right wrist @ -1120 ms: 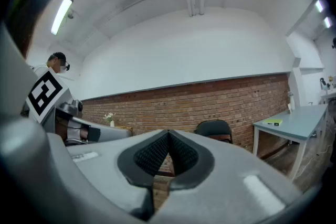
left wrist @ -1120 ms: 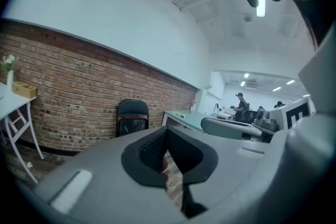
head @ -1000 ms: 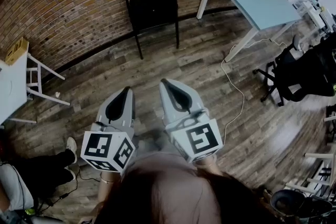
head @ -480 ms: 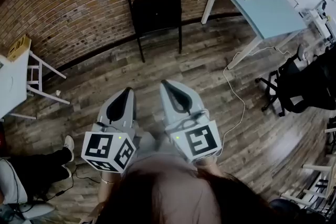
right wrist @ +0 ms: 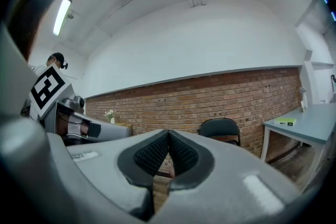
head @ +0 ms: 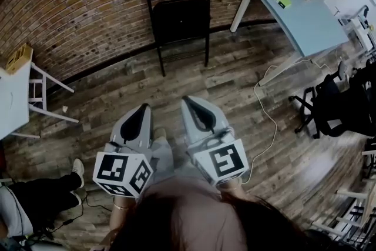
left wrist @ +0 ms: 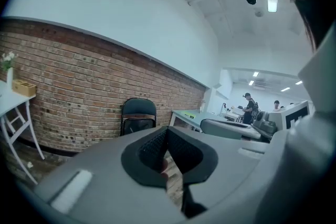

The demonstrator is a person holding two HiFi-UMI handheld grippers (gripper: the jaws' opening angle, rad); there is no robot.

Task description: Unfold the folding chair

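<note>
Your left tongs (head: 143, 107) and right tongs (head: 188, 99) are each pressed together, holding nothing. The black folding chair (head: 179, 9) leans against the brick wall (head: 88, 3), well apart from them, apparently folded.

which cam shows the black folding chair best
Head view: the black metal folding chair shows whole, backrest to feet, by the red brick wall. Left and right gripper views show the chair small and far, legs hidden.

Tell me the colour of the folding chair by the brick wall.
The folding chair is black, clearest in the head view.
</note>
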